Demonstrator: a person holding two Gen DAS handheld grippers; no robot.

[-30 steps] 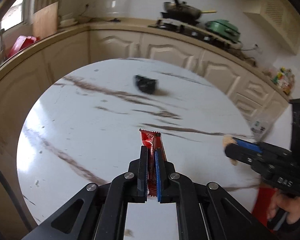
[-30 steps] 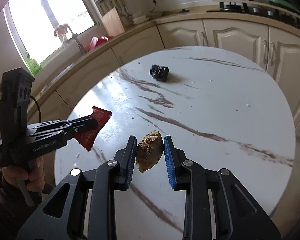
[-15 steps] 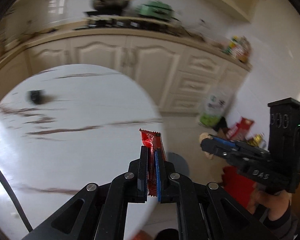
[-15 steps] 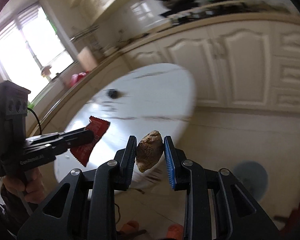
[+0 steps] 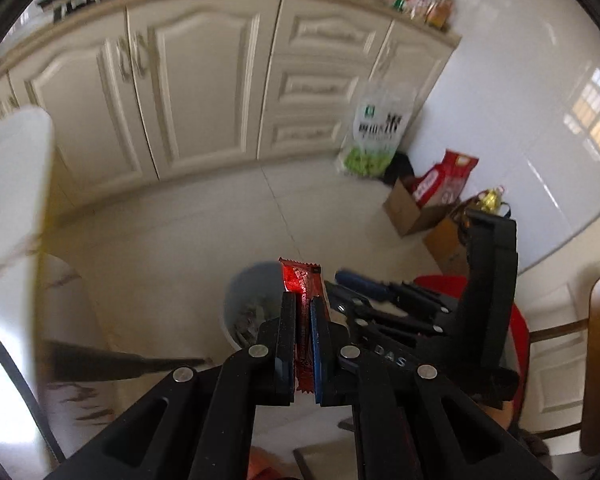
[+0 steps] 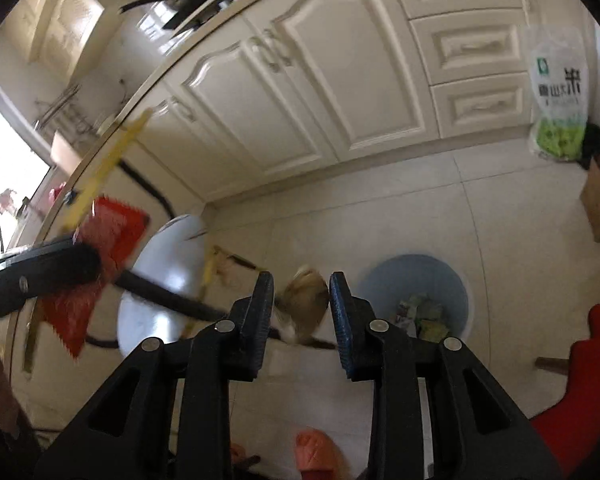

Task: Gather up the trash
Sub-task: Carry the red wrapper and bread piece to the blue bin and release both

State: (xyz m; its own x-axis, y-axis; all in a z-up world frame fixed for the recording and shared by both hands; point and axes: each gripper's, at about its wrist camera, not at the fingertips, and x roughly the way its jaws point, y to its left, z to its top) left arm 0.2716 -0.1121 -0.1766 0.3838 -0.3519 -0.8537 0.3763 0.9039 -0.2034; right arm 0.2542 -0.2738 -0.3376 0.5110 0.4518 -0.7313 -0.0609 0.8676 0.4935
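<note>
The left hand-held gripper stayed clamped on a crinkled red foil wrapper above the round pale-blue plastic bin. The right hand-held gripper had just been opening, with the brown food lump loose between its parted jaws, left of the bin.

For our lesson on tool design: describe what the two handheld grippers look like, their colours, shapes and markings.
Both grippers, the left and the right, are matte black linkages with silver rivets, each ending in one black ribbed pad and one blue ribbed pad. The right gripper's side shows pale lettering, "DAS".
</note>
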